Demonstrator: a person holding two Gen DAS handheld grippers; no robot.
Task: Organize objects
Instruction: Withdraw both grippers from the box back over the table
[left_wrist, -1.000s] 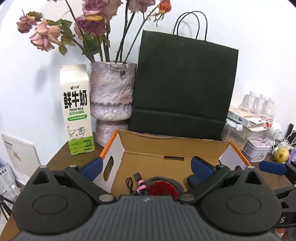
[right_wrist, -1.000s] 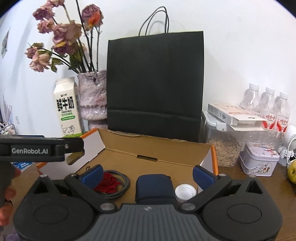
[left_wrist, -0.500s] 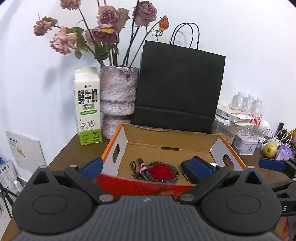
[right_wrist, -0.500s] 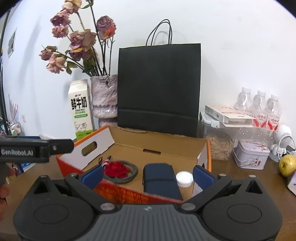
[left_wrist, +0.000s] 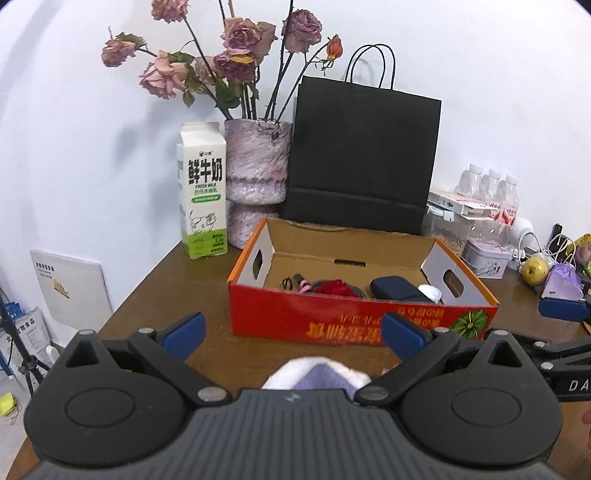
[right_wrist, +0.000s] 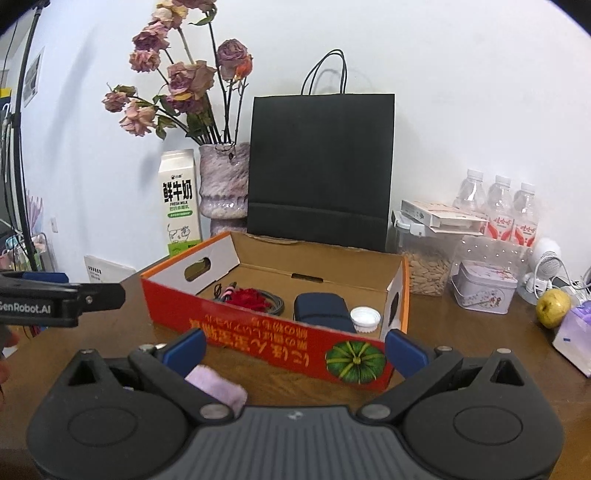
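Lavender and white, a soft cloth (left_wrist: 317, 373) lies on the bench (left_wrist: 207, 295) at the lower middle of the left wrist frame, just short of the red cardboard box (left_wrist: 354, 325). Both the left gripper (left_wrist: 291, 334) and the right gripper (right_wrist: 295, 349) stand wide apart, holding nothing. Judging by this, the step in hand is fetching the cloth; next, lower one gripper over it, pinch, and lift it into the box beside the navy case (right_wrist: 322, 309).
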